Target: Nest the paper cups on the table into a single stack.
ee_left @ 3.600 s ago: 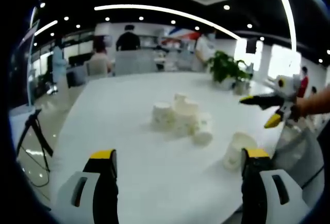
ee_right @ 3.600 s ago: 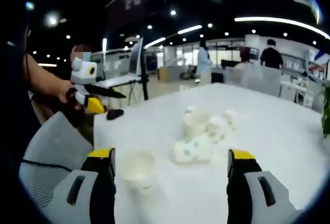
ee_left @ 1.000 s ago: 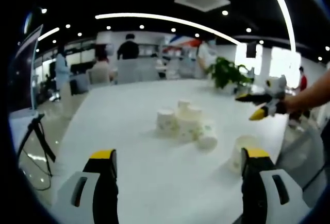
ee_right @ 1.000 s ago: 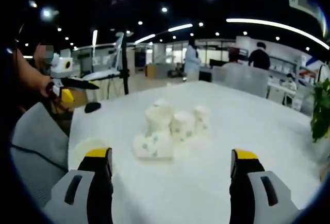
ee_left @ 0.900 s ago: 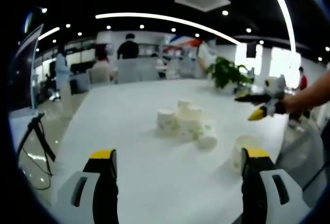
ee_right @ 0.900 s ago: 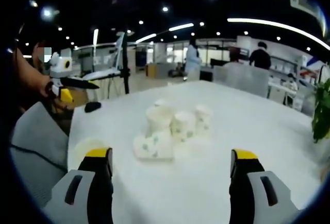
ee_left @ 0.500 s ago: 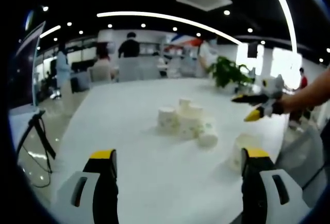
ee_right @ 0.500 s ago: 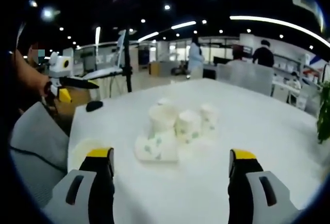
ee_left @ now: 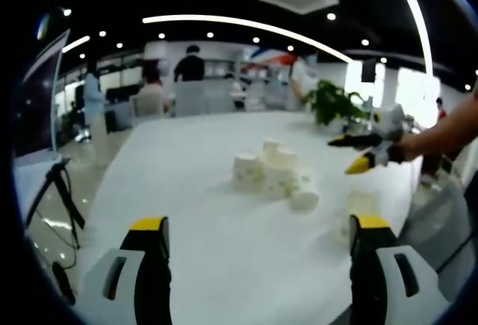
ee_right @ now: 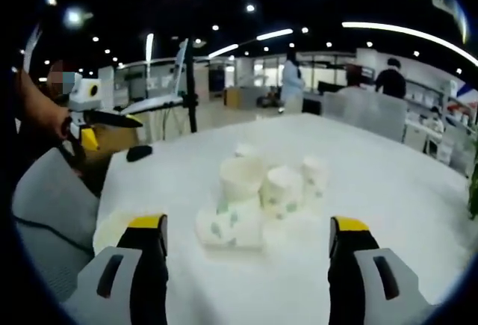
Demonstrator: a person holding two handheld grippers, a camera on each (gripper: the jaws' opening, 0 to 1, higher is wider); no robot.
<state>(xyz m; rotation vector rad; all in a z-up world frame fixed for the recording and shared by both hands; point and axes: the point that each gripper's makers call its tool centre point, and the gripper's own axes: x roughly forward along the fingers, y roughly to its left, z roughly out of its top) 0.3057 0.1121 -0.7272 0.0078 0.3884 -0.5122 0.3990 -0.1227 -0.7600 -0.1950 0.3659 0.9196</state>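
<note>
paper cups (ee_right: 261,190) sit clustered mid table (ee_left: 194,213), one tipped on its side, one lone cup (ee_right: 119,228) near the edge. right gripper (ee_right: 246,250) has eased nearer the cluster since a second ago (nothing nested yet). both grippers spread wide, empty; left gripper (ee_left: 258,246) hangs back.

Left gripper (ee_left: 258,243) up close: two chunky black fingers (ee_left: 153,265) capped with yellow pads, sitting in pale grey housings with dark oval slots. Right gripper (ee_right: 246,243), same build, black fingers (ee_right: 149,261), yellow caps, grey shells. Seen from the side, the right gripper carries a white body with slim black-and-yellow prongs. The arm shows no sleeve.
</note>
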